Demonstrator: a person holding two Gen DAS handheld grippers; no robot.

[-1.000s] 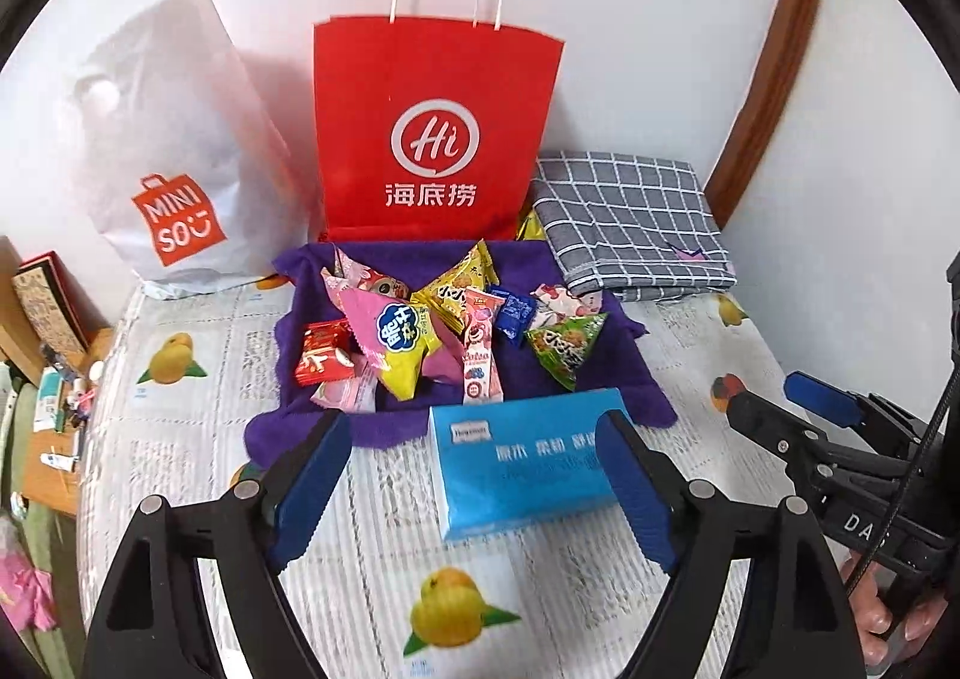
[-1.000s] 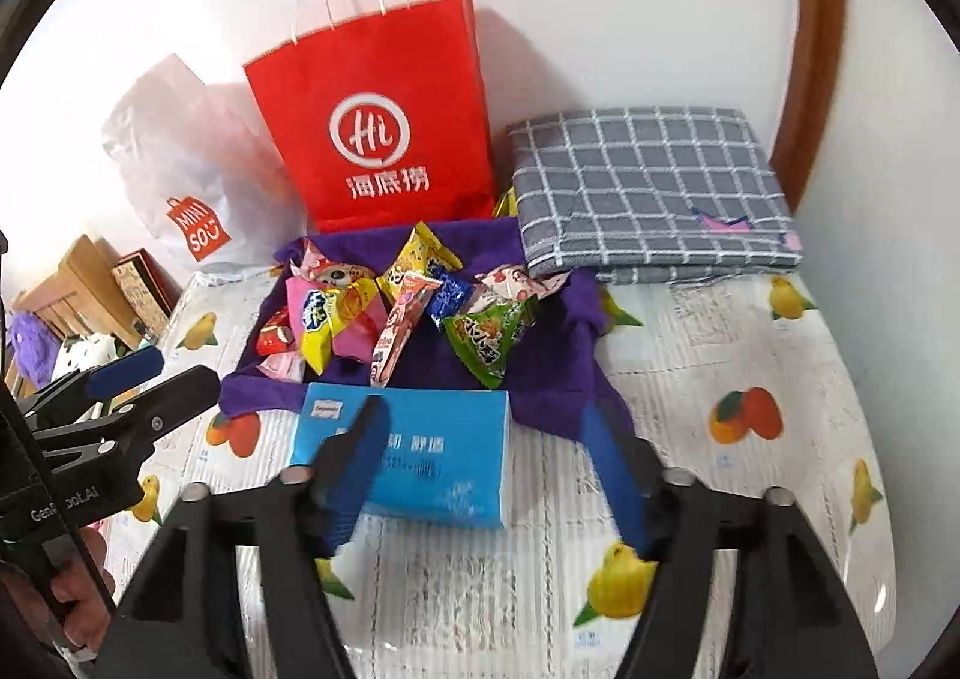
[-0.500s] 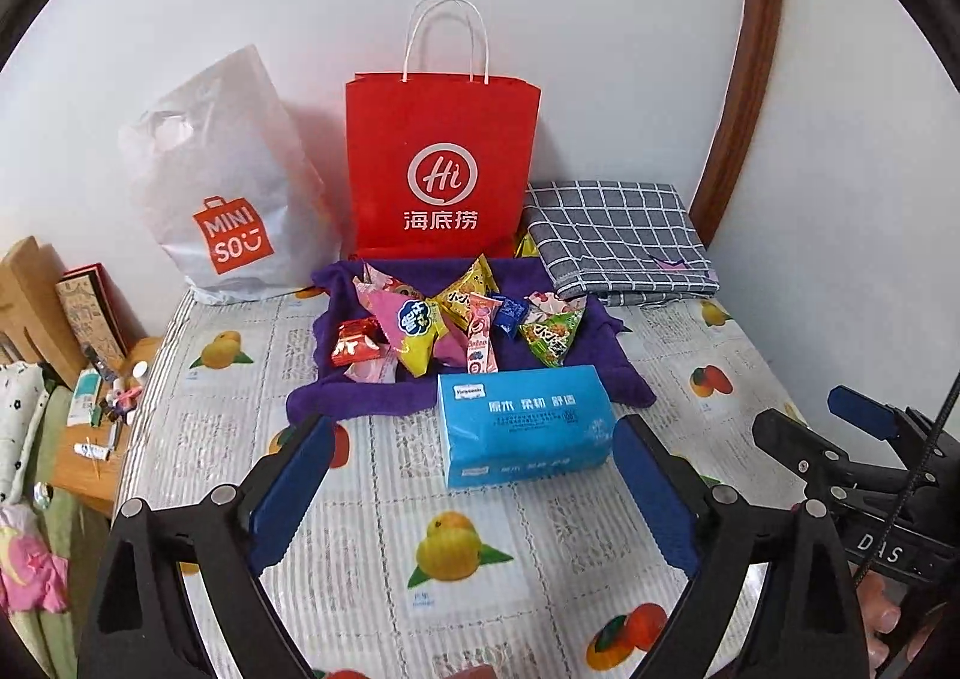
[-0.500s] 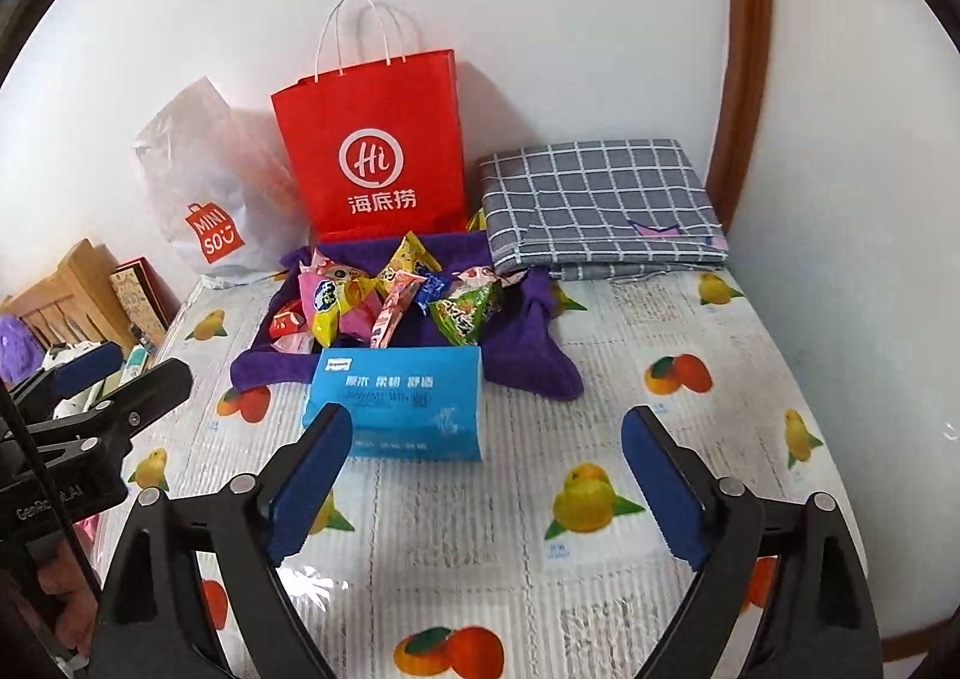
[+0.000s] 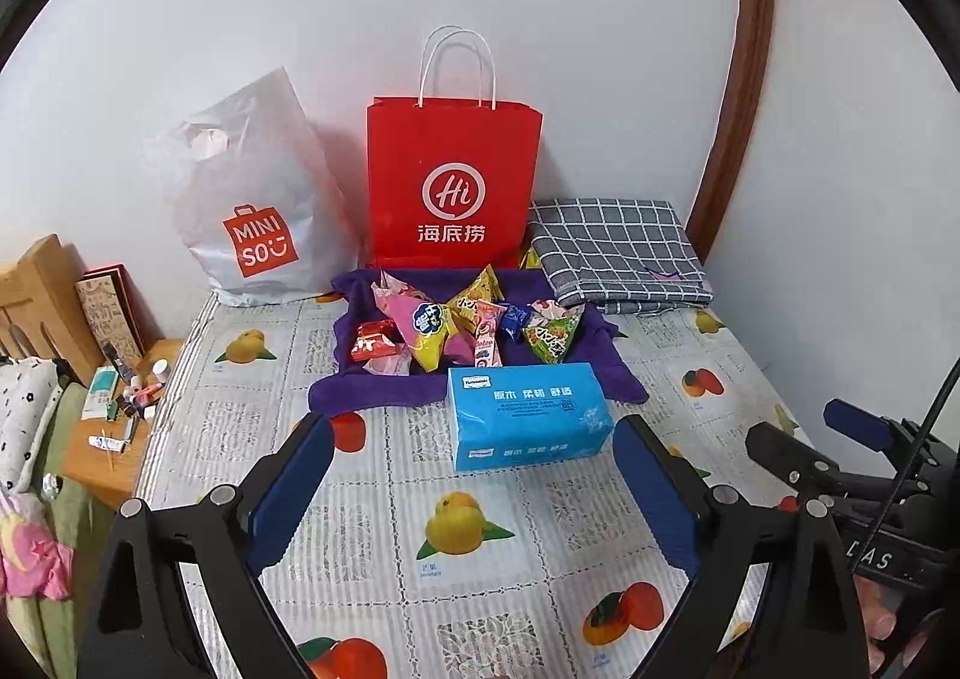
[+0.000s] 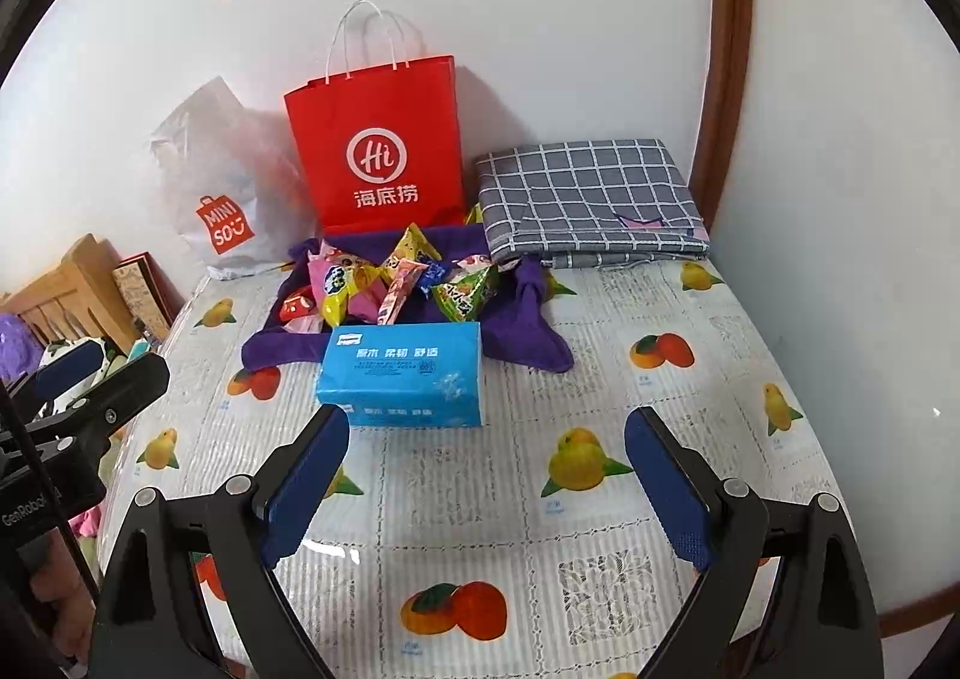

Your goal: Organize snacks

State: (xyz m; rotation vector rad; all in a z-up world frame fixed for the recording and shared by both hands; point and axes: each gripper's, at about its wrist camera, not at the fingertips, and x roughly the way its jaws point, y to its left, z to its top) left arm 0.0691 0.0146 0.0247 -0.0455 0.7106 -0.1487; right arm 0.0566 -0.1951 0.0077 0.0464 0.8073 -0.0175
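Observation:
Several bright snack packets (image 5: 462, 328) (image 6: 390, 283) lie piled on a purple cloth (image 5: 360, 391) (image 6: 528, 337) at the back of the table. A red Hi paper bag (image 5: 453, 181) (image 6: 378, 145) stands behind them against the wall. A blue tissue pack (image 5: 528, 415) (image 6: 405, 373) lies in front of the cloth. My left gripper (image 5: 474, 481) is open and empty, hovering short of the tissue pack. My right gripper (image 6: 486, 475) is open and empty, also short of the pack. Each gripper shows at the edge of the other's view.
A white Miniso plastic bag (image 5: 252, 199) (image 6: 216, 181) leans on the wall at the left. A folded grey checked cloth (image 5: 618, 253) (image 6: 588, 199) lies at the back right. A fruit-print tablecloth (image 5: 468, 547) covers the table. A cluttered wooden stand (image 5: 114, 409) sits left of the table.
Both grippers have pulled back and up from the tissue pack and snacks, so the scene looks smaller and farther. Both stay open and empty.

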